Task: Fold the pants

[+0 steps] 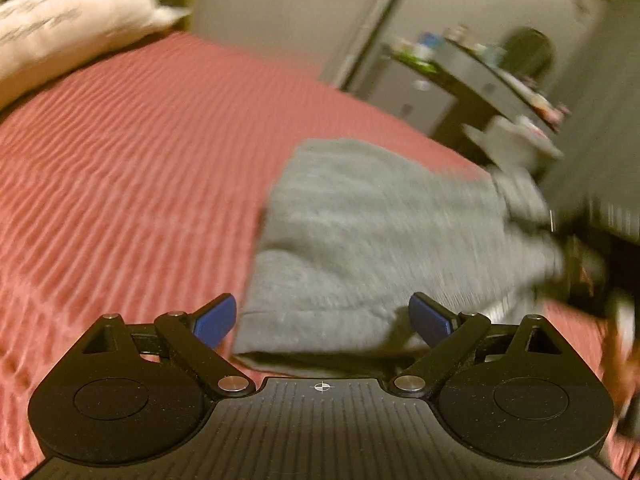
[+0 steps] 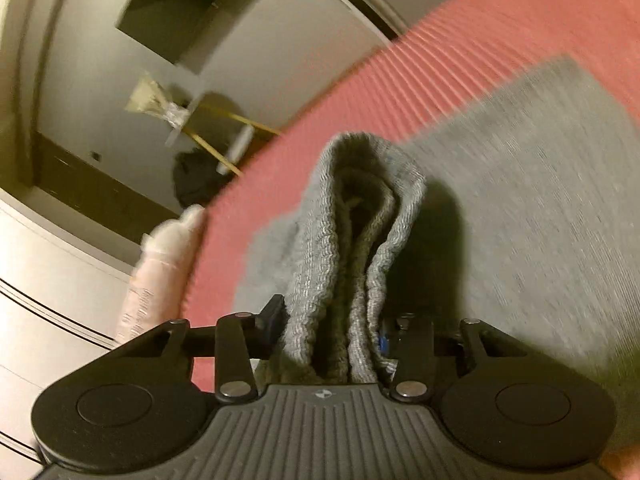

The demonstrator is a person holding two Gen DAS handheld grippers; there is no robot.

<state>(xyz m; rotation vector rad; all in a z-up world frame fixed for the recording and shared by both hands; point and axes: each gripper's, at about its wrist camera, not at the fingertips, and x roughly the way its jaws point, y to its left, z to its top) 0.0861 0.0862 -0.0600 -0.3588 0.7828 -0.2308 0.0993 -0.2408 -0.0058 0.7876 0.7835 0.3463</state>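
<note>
Grey knit pants point(image 1: 360, 232) lie partly folded on a red ribbed bedspread point(image 1: 132, 168). My left gripper point(image 1: 322, 320) is open and empty, its blue pads just above the near edge of the pants. In the right wrist view my right gripper point(image 2: 332, 328) is shut on a bunched, ribbed part of the pants point(image 2: 360, 220), which stands up between the fingers; the rest of the pants point(image 2: 540, 200) lies flat on the bedspread point(image 2: 460, 48) to the right. The right gripper point(image 1: 588, 268) shows blurred at the right edge of the left wrist view.
A white pillow point(image 1: 60, 28) lies at the far left of the bed, and also shows in the right wrist view point(image 2: 160, 264). A cluttered table point(image 1: 488, 76) stands beyond the bed's far edge. A broom point(image 2: 180, 120) leans by the wall.
</note>
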